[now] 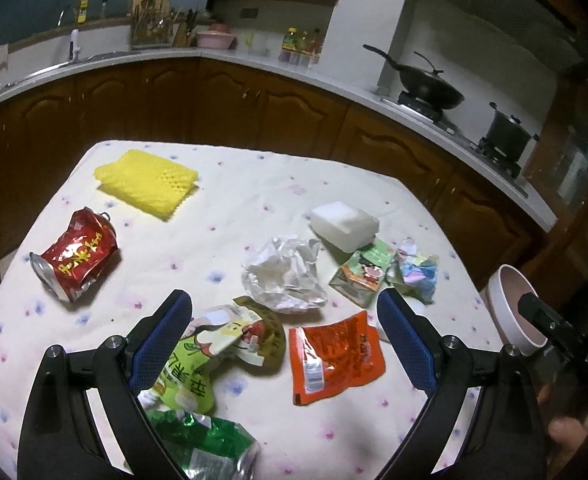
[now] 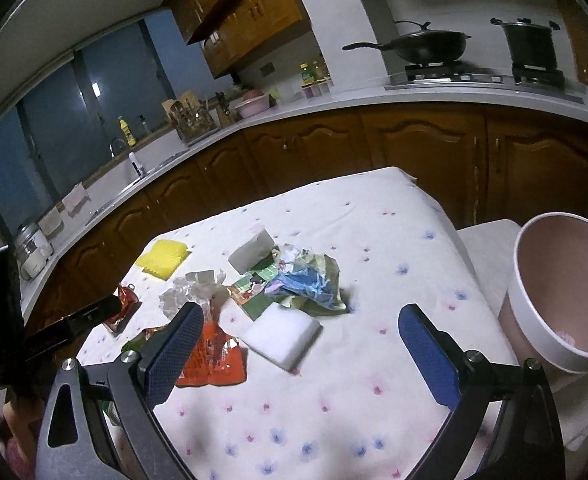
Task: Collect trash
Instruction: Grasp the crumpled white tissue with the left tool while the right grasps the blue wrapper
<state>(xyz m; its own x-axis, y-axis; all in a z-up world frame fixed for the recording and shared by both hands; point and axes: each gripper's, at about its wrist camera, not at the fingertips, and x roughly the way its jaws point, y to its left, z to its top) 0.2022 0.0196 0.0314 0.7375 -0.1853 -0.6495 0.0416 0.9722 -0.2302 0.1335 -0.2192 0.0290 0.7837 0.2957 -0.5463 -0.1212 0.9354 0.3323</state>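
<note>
My left gripper [image 1: 286,336] hangs over the near side of the table with its blue pads [image 1: 162,344] spread wide and nothing between them. Just below it lie a green snack bag [image 1: 222,344] and an orange packet [image 1: 334,360], side by side. Beyond them sits a ball of crumpled white paper [image 1: 286,272]. Far left I see a crushed red can [image 1: 74,260] on its side and, farther still, a yellow foam net [image 1: 146,180]. To the right are a white foam block [image 1: 344,224], a small green carton [image 1: 364,272] and a crumpled blue wrapper [image 1: 416,272], touching one another. A shiny green bag [image 1: 202,448] lies nearest me.

My right gripper [image 2: 302,352] is also spread wide and empty, above the flowered tablecloth [image 2: 334,420]. A second white block [image 2: 282,336] rests just ahead of it, near the orange packet. At the far right, off the table's edge, stands a pink bin [image 2: 554,320], open-topped and tilted toward me.
</note>
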